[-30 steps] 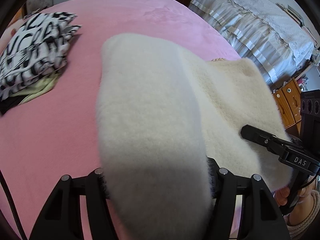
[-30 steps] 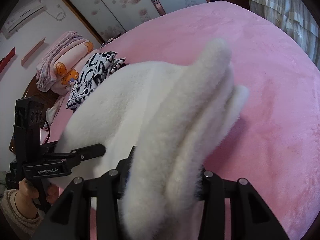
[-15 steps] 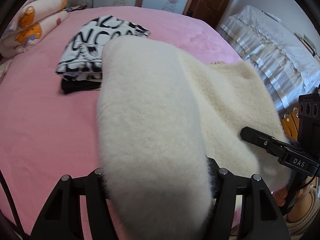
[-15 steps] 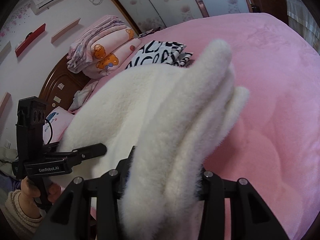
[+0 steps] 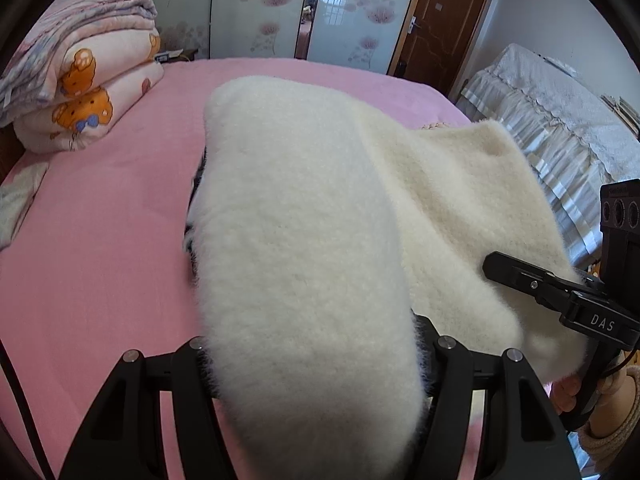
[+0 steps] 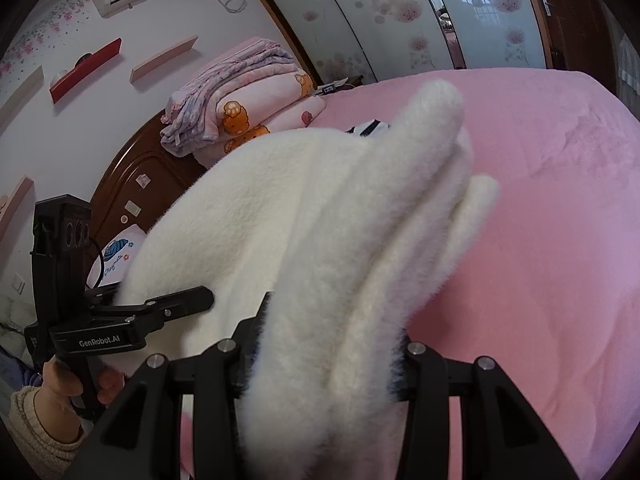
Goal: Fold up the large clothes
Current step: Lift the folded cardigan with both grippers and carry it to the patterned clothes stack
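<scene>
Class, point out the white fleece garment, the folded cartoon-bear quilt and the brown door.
white fleece garment (image 5: 304, 240), left wrist view, its upper face
cartoon-bear quilt (image 5: 86, 96), left wrist view, folded side
brown door (image 5: 444, 12), left wrist view, door panel

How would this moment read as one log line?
left tongs: shut on sweater | right tongs: shut on sweater | sweater: carried above bed | fold: done

Each wrist view looks down close along its tool; both share the pink bed (image 5: 100, 240).
</scene>
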